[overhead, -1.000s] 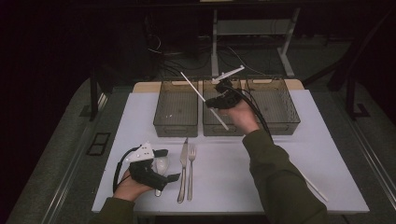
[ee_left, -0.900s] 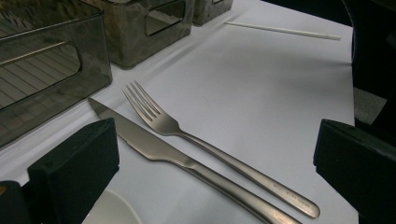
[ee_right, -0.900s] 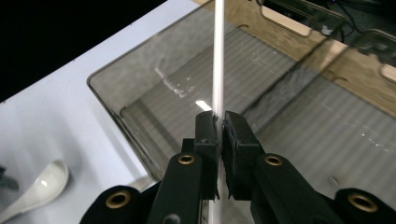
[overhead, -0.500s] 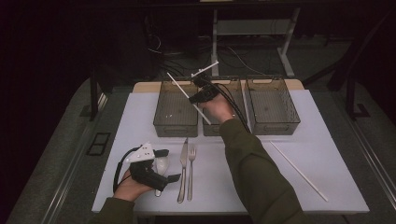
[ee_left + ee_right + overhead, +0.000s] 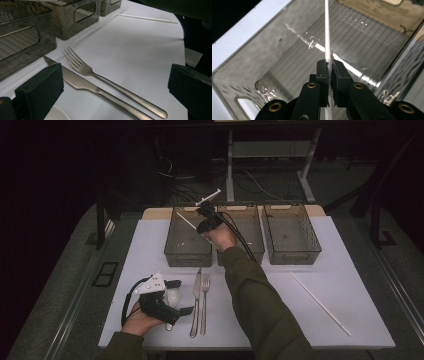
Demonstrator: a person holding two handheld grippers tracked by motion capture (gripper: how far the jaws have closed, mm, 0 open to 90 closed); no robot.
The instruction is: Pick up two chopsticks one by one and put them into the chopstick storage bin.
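Holding the white straw (image 5: 326, 37) pinched in your right gripper (image 5: 206, 221) fingers above the left bin (image 5: 187, 254), left gripper (image 5: 165, 300) open, you risk it catching the rim if tilted.

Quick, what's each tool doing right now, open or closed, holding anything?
Left tool: open, holding nothing, resting by the knife and fork.
Right tool: closed on a white stick over the left bin.

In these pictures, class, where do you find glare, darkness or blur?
High view: room dark, white table bright. Right gripper view: glare streaks on the bin wall, stick sharp. Left gripper view: near jaws soft, fork crisp.
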